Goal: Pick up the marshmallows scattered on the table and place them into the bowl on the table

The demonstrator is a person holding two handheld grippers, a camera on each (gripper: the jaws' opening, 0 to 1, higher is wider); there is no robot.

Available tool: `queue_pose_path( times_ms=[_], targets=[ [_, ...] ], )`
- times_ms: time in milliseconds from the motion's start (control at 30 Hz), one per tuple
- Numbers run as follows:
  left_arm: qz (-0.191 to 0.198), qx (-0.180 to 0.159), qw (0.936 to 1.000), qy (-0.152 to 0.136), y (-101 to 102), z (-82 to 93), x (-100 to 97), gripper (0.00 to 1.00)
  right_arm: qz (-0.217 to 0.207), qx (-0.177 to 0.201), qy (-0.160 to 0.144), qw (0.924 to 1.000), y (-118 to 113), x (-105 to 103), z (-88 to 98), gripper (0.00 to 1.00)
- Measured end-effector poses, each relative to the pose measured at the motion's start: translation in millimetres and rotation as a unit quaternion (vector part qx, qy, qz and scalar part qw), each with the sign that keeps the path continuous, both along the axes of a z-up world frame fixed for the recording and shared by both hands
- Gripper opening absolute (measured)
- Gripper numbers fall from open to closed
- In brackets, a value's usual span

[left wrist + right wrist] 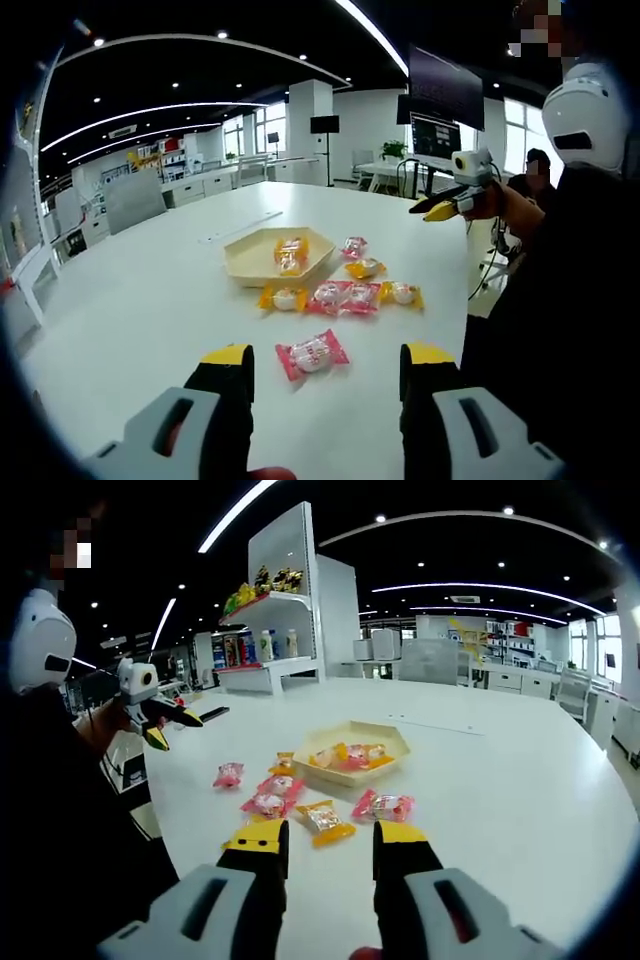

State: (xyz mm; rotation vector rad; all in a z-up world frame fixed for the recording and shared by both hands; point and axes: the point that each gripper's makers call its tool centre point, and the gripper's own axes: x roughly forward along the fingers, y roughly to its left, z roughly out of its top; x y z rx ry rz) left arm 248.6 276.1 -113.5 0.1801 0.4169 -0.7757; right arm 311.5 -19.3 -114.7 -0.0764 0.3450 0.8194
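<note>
Cream bowl [262, 262], pink-wrapped marshmallow [312, 354]

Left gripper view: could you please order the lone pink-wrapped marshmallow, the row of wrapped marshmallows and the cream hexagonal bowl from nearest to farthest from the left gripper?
1. Lone pink-wrapped marshmallow, just ahead of the left gripper.
2. Row of wrapped marshmallows, mid-table.
3. Cream hexagonal bowl, behind, slightly left.

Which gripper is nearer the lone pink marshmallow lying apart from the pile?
Left. The left gripper has its open jaws flanking the pink marshmallow, just short of it; the right gripper is raised, off beyond the pile.
</note>
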Motion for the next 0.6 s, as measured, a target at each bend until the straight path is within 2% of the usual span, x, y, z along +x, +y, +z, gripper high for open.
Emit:
queue_pose_path(
  times_ms=[167, 600],
  targets=[
    [-0.011, 0.021, 0.9997, 0.002, 0, -5.0, 2.9, 0.57, 0.000, -0.002, 0.001, 1.0000, -1, -2, -0.9, 0.34],
    [-0.042, 0.047, 0.9980, 0.010, -1, -13.3, 9.1, 0.56, -0.001, -0.008, 0.007, 0.9999, -3, -6, -5.8, 0.34]
  ],
)
